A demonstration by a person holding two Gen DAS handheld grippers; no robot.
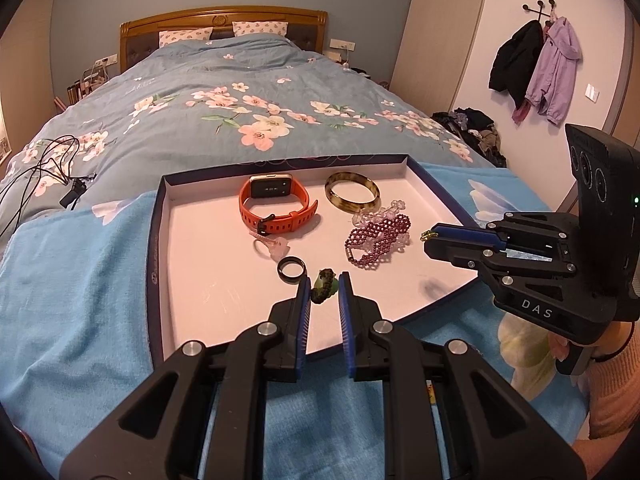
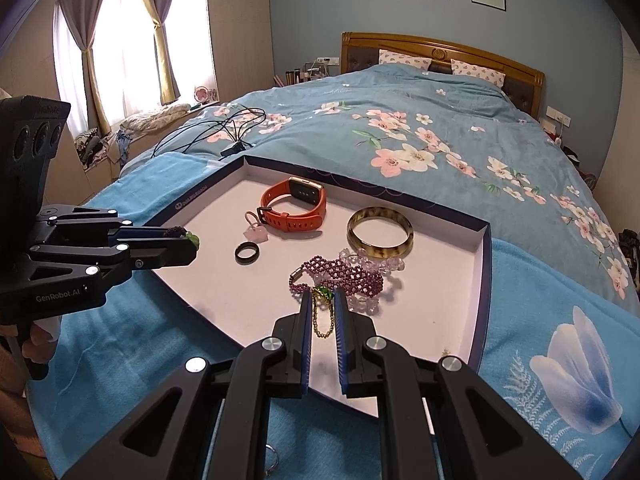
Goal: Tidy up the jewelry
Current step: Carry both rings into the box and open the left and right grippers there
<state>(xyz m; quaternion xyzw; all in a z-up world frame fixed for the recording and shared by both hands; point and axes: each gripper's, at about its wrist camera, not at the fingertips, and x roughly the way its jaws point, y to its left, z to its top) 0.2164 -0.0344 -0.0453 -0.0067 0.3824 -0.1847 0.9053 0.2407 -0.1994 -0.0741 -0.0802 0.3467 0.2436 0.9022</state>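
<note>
Already your tray (image 1: 160, 240) on the bed (image 1: 200, 112) holds most pieces: orange watch (image 1: 276, 208), amber bangle (image 1: 352, 192), purple bead bracelet (image 1: 376, 244), clear bead bracelet (image 2: 372, 260), black ring (image 1: 292, 270) and pink charm (image 2: 256, 234), all loosely spread, so sorting looks well begun but unfinished. Your left claw (image 1: 324, 286) is clamped on a dark cord piece with a green bead (image 1: 326, 288) above the tray's near part. Your right claw (image 2: 323, 300) pinches a gold chain with a green stone (image 2: 323, 312), dangling over the purple beads. Neither held piece shows fully; both are partly hidden between the fingers.
</note>
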